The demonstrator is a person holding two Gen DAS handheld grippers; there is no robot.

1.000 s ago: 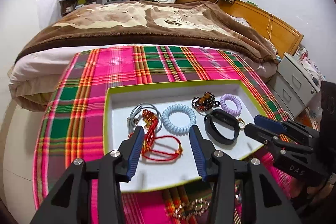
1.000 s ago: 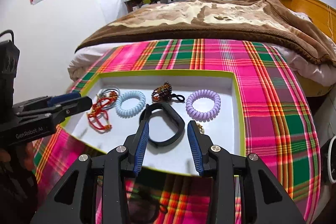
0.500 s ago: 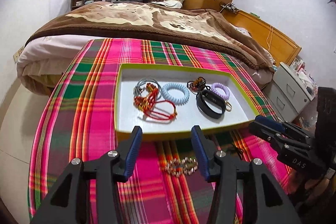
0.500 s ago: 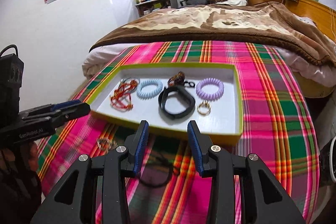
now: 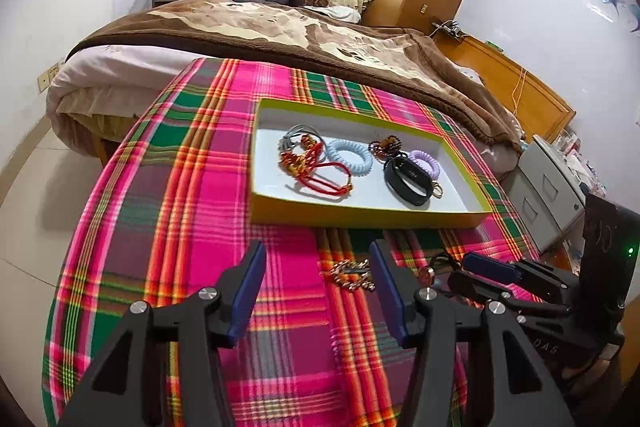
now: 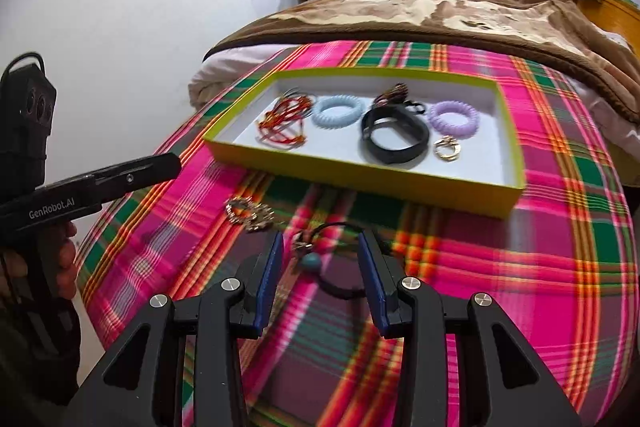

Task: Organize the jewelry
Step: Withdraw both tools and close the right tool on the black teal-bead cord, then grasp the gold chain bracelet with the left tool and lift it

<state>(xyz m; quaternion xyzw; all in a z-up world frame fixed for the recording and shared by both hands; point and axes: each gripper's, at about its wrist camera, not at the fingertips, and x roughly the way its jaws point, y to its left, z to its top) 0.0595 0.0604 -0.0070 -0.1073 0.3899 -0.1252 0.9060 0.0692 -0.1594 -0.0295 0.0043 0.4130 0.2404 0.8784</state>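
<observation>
A yellow-green tray with a white floor lies on the plaid cloth. It holds a red cord bracelet, a light blue coil, a black band, a purple coil and a gold ring. In front of the tray lie a gold chain bracelet and a black cord with a teal bead. My left gripper is opening above the cloth, with the chain just inside its right finger, untouched. My right gripper stands open over the black cord without pressing it.
A bed with a brown blanket stands right behind the table. Grey bedside drawers are at the right. A hand holds the left gripper at the table's left edge. The tray's front wall rises just beyond both grippers.
Both grippers have drawn back from over the tray to the cloth in front of it. The left jaws stand wider. The chain and the black cord have come into view.
</observation>
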